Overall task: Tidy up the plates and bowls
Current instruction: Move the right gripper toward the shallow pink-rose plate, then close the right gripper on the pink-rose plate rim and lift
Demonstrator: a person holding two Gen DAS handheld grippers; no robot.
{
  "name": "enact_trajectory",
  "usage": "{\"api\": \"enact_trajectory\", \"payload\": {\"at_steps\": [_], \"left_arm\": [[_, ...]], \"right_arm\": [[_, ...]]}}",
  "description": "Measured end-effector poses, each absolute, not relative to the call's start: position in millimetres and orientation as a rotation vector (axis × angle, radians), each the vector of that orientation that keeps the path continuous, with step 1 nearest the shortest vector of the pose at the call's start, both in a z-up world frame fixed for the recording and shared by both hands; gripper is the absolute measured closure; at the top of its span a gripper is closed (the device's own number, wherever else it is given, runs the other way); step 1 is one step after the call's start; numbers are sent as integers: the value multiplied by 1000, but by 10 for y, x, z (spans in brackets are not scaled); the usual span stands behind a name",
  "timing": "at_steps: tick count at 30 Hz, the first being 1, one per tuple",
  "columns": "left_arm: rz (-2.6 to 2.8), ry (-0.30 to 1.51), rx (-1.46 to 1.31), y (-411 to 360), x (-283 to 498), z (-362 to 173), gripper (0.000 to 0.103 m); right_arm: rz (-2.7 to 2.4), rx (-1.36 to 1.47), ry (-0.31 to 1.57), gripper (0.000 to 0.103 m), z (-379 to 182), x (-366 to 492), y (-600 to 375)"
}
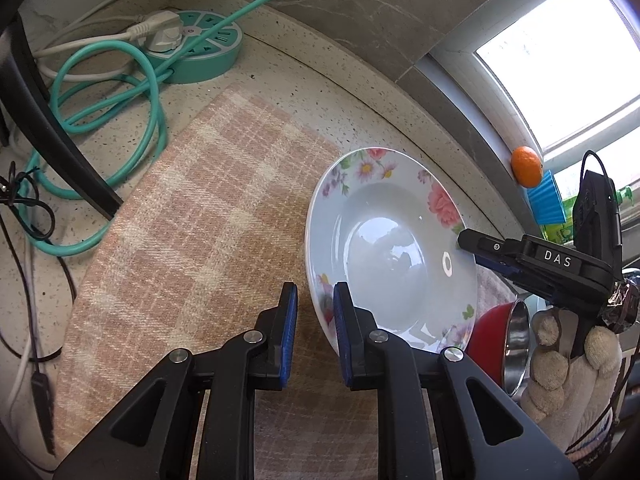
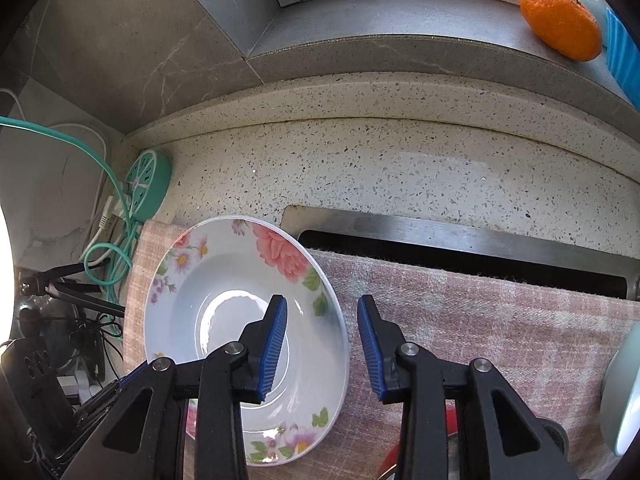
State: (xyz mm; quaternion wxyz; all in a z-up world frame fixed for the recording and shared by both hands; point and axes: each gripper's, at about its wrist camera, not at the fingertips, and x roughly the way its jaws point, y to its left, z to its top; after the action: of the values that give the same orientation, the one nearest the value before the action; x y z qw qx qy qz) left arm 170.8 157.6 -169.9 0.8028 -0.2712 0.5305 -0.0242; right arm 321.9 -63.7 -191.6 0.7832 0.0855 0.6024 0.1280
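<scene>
The plate [image 1: 390,248] is lying on the pink cloth [image 1: 192,216], at 3 o'clock from the green power hub [image 1: 200,46]. It looks hard, shiny, slippery and easy to break, so the rim is the best place to pinch. The left gripper [image 1: 316,334] is pointing down, its narrow jaws straddling the near rim without squeezing. The right gripper [image 2: 322,346] is pointing down too, jaws apart around the rim at 3 o'clock.

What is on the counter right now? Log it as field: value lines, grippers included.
plate: floral plate, over the checked cloth
left gripper: open, plate's rim between its pads
right gripper: open, astride the opposite rim
beside plate: red bowl, steel inside
window ledge: orange fruit
</scene>
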Motion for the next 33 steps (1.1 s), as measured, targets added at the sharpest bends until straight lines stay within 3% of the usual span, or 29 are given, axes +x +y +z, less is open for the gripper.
{"api": "enact_trajectory", "payload": {"at_steps": [7,33], "left_arm": [[-64,1134,-571,1537,1740,-1696,91],[-28,1090,-459,1612,1467,-1617,90]], "right_arm": [[274,206,1310,83,-1967,3212,-662],[302,183,1299,91,-1948,2961,-567]]}}
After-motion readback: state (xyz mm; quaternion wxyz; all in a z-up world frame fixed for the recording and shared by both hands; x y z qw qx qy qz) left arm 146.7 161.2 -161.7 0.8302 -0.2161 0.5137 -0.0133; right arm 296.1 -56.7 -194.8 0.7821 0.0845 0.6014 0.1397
